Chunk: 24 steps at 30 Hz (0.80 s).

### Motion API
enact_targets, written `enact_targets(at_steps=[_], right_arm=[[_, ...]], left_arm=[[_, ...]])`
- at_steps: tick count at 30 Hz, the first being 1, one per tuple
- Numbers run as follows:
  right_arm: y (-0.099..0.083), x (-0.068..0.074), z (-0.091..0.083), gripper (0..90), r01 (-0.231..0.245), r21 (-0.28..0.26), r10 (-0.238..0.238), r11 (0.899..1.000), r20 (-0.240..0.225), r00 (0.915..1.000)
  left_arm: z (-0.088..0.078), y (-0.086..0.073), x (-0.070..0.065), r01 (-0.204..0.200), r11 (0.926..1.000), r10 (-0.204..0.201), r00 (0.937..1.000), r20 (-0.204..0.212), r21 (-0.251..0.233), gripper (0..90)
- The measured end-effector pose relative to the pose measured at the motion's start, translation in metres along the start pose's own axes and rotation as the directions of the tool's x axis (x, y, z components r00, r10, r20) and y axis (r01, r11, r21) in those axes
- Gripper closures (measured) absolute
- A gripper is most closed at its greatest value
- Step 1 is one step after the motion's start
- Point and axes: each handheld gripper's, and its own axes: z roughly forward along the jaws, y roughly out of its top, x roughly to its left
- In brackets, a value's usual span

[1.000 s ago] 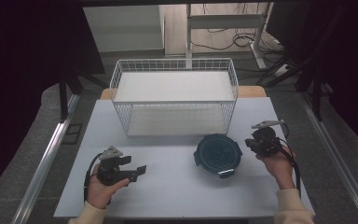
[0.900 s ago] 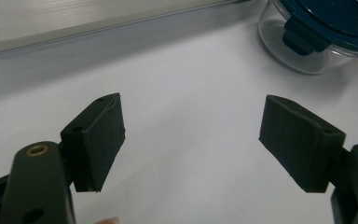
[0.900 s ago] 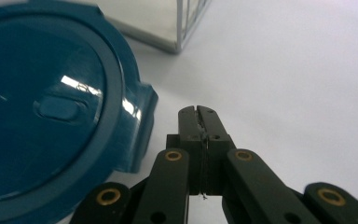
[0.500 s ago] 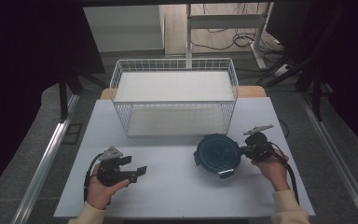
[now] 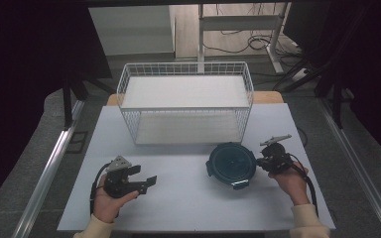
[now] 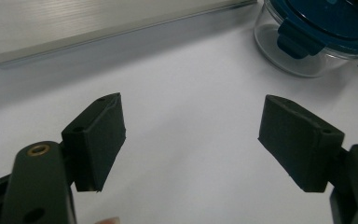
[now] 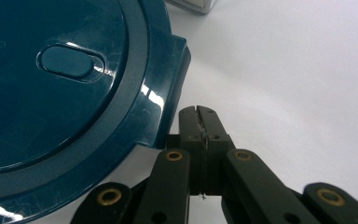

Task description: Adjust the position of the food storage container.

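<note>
A round glass container with a dark blue clip lid (image 5: 231,163) sits on the white table, right of centre. The lid (image 7: 60,93) is large in the right gripper view, one clip tab beside the jaws. My right gripper (image 5: 264,161) is at the container's right edge, jaws pressed together with nothing between them (image 7: 199,116). My left gripper (image 5: 145,176) rests at the front left, held in a hand, jaws wide apart and empty (image 6: 191,135). In the left gripper view the container (image 6: 321,37) stands at the upper right, well beyond the jaws.
A white wire basket (image 5: 186,104) stands at the back centre of the table (image 5: 188,198), its base edge (image 6: 98,28) visible in the left gripper view. A metal rail (image 5: 49,168) runs along the left side. Cables lie on the floor behind.
My right gripper has come down and leftwards to the container's right rim. The left gripper has stayed still.
</note>
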Motion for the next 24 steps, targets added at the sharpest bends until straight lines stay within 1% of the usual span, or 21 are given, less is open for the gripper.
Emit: enact_targets(at_steps=[5, 6, 8, 9, 11, 13, 17, 24], right_arm=[[-0.001, 0.001, 0.0, 90.0, -0.005, -0.003, 0.005, 1.0, -0.031, 0.9995], [-0.001, 0.003, 0.0, 90.0, 0.004, -0.005, -0.004, 1.0, -0.044, 0.999], [-0.001, 0.005, 0.0, 90.0, 0.007, -0.014, -0.008, 1.0, -0.051, 0.9987], [-0.001, 0.005, 0.0, 90.0, 0.007, -0.014, -0.008, 1.0, -0.051, 0.9987], [0.001, 0.007, 0.0, 90.0, 0.001, -0.032, -0.003, 0.999, -0.055, 0.9985], [0.002, 0.01, 0.0, 90.0, 0.007, -0.033, -0.009, 0.999, -0.047, 0.9989], [0.003, 0.012, 0.001, 90.0, 0.014, -0.039, -0.016, 0.999, -0.051, 0.9986], [0.006, 0.021, 0.004, 90.0, 0.035, -0.044, -0.039, 0.998, -0.079, 0.9962]], left_arm=[[0.001, 0.0, 0.001, 0.002, 1.0, -0.002, 1.0, -0.001, 0.004, 22.0], [0.0, 0.0, 0.001, 0.005, 1.0, -0.005, 1.0, -0.002, 0.003, 22.0], [0.0, 0.0, 0.001, 0.004, 1.0, -0.004, 1.0, -0.001, 0.003, 21.9], [0.0, 0.0, 0.001, 0.004, 1.0, -0.004, 1.0, -0.001, 0.003, 21.9], [0.001, 0.0, 0.001, 0.004, 1.0, -0.004, 1.0, -0.002, 0.004, 21.9], [0.001, -0.001, 0.002, 0.005, 1.0, -0.005, 1.0, -0.004, 0.007, 21.9], [0.002, -0.001, 0.002, 0.008, 0.9999, -0.008, 1.0, -0.003, 0.008, 21.9], [0.003, -0.001, 0.002, 0.01, 0.9999, -0.01, 0.9999, -0.002, 0.011, 21.9]])
